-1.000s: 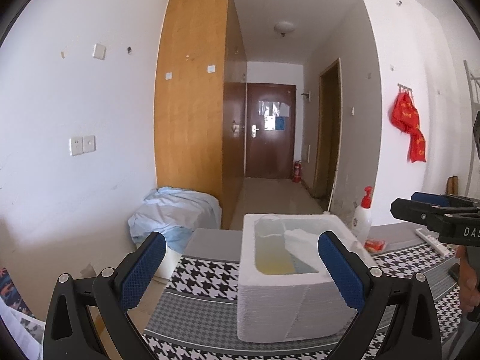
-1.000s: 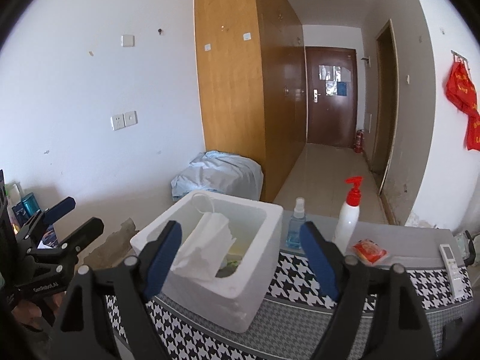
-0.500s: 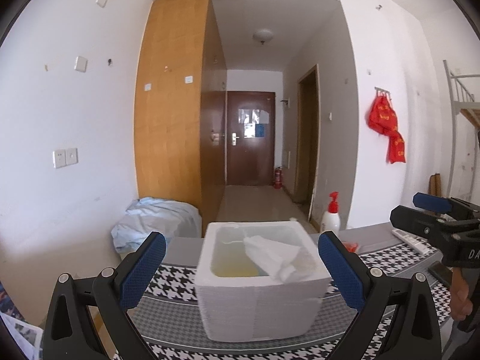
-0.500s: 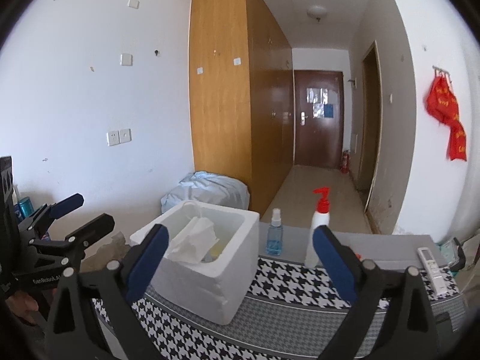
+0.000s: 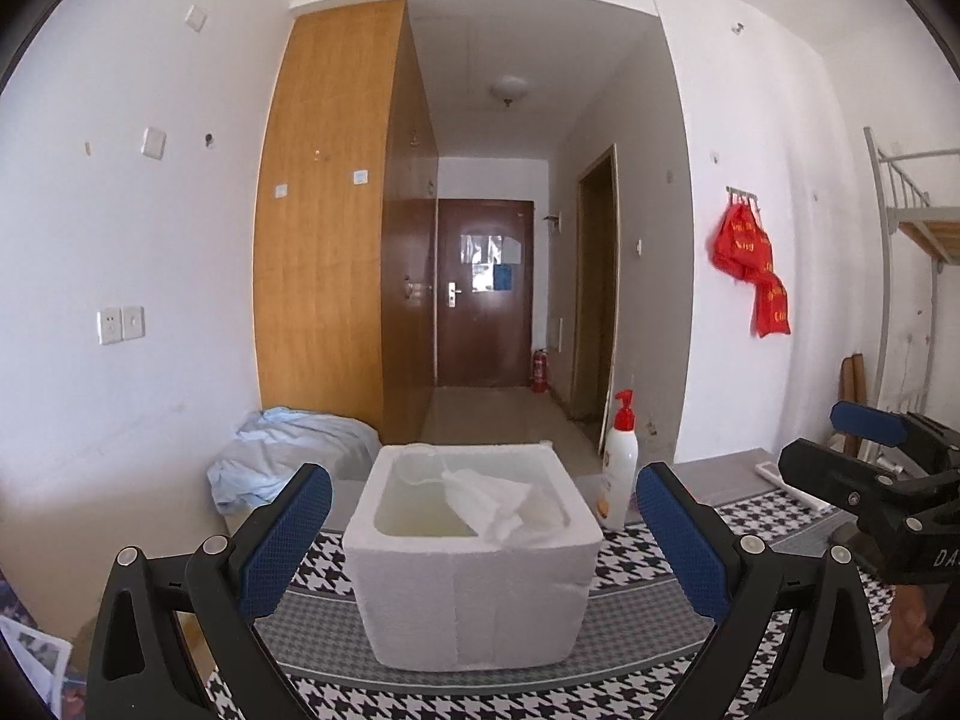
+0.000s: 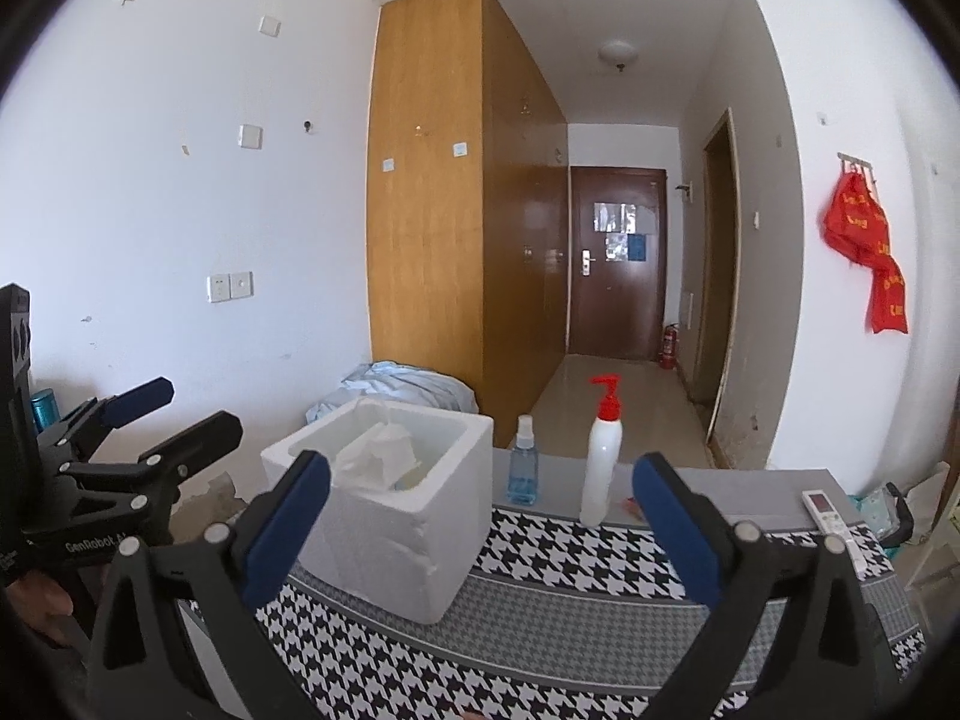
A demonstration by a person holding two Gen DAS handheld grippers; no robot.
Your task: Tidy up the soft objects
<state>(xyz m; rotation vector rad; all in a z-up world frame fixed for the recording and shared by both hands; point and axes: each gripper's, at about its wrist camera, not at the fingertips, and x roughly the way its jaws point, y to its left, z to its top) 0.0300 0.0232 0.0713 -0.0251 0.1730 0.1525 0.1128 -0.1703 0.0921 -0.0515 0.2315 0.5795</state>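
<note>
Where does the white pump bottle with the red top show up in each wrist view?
Left wrist view: pump bottle stands right of centre, just behind the right rear corner of the white foam box.
Right wrist view: pump bottle stands near centre, right of the small blue spray bottle, with the foam box further left.
Shared landmark: the dark brown door at the end of the hallway.

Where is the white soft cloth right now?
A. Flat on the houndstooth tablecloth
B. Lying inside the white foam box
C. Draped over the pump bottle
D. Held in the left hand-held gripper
B. The white cloth sits crumpled inside the white foam box, and both the left hand-held gripper and the right hand-held gripper are open and hold nothing.
</note>
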